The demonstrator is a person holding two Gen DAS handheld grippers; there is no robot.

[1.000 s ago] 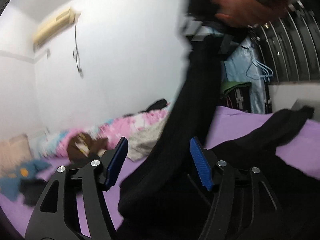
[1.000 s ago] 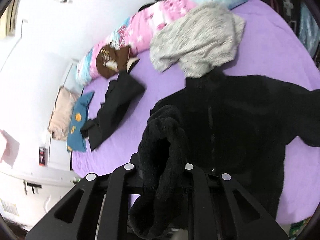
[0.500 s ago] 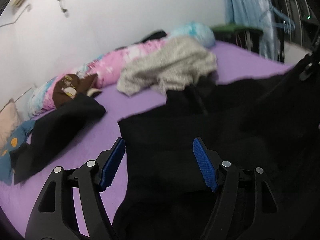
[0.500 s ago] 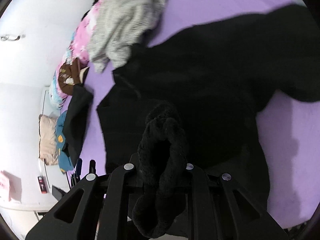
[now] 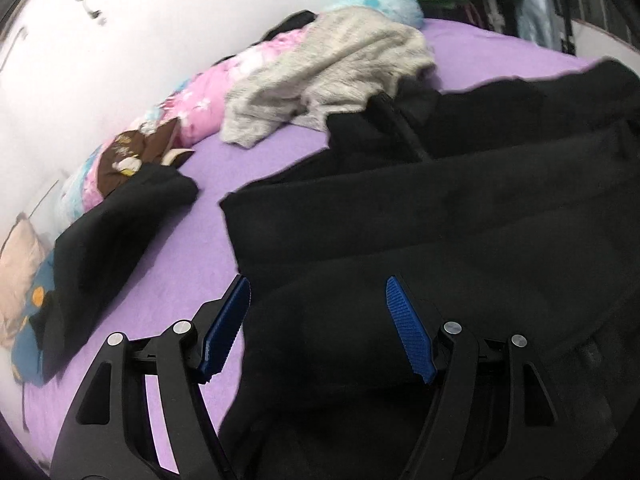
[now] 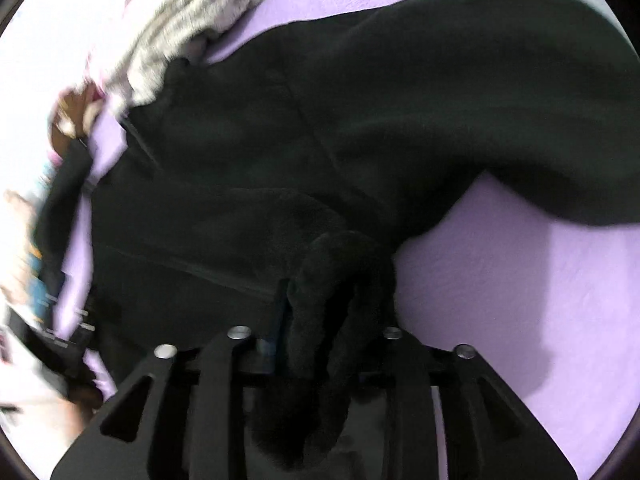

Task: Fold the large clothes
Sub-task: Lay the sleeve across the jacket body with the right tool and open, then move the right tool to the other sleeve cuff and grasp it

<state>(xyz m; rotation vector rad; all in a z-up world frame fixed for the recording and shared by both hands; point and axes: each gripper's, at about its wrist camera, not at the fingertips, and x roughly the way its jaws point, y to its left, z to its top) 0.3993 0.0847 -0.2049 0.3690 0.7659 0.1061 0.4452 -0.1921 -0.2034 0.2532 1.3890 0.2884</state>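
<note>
A large black fleece jacket (image 5: pixel 460 216) lies spread on the purple bed sheet (image 5: pixel 168 280); it also fills the right wrist view (image 6: pixel 320 120). My left gripper (image 5: pixel 318 326) is open, its blue pads (image 5: pixel 408 332) wide apart just above the jacket's near left edge, holding nothing. My right gripper (image 6: pixel 336 276) is shut on a bunched sleeve end of the black jacket (image 6: pixel 340 272) and holds it low over the jacket body. The other sleeve (image 6: pixel 540 128) stretches out to the right over the sheet (image 6: pixel 520 280).
A grey knit sweater (image 5: pixel 328 72) lies beyond the jacket collar. A second black garment (image 5: pixel 108 232) lies at the left. Pink floral bedding (image 5: pixel 200 96) and a brown cushion (image 5: pixel 132 156) line the white wall. A beige pillow (image 5: pixel 16 256) sits at far left.
My right gripper has brought the held sleeve down from high above the bed and across the jacket body. My left gripper has tilted down toward the jacket and stayed open.
</note>
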